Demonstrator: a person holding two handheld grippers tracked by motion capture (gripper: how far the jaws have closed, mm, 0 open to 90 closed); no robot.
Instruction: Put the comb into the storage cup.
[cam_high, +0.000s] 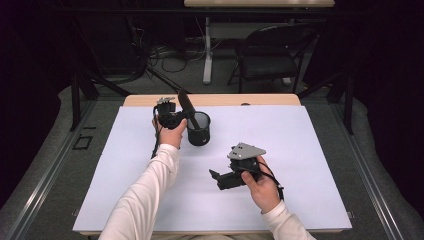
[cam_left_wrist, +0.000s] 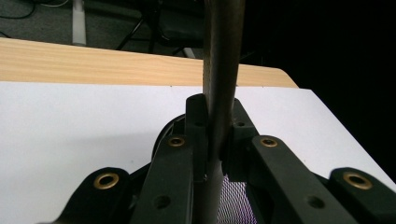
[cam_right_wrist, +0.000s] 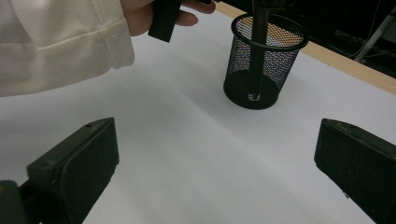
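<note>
- The left gripper (cam_high: 181, 116) sits at the far left of the white surface (cam_high: 300, 150), and its jaws are clamped on a dark, round stick (cam_left_wrist: 223, 70).
- In the left gripper view the stick runs straight up between the two jaws, pinched at about its middle, with its upper part rising out of the top of that view.
- The lower end of the stick is already inside the black mesh cup (cam_high: 199, 129). The right gripper view shows it through the mesh (cam_right_wrist: 261, 65), reaching down to the floor of the cup or very near it; I cannot tell whether it actually rests there.
- In the high view the stick leans up and to the left out of the cup (cam_high: 185, 102), so it is tilted, not upright.
- The cup stands upright on the surface just to the right of the left hand (cam_high: 171, 134).
- The right gripper (cam_high: 216, 179) is held low over the near middle of the surface, well apart from the cup. Its jaws are spread wide and hold nothing; the right gripper view looks between them toward the cup.
- My reading: the work is putting the stick into the cup, and it is nearly done. The carrying and lowering look finished.
- What seems left is to loosen the left jaws so the stick rests against the rim, then draw that hand clear without tipping the cup.
</note>
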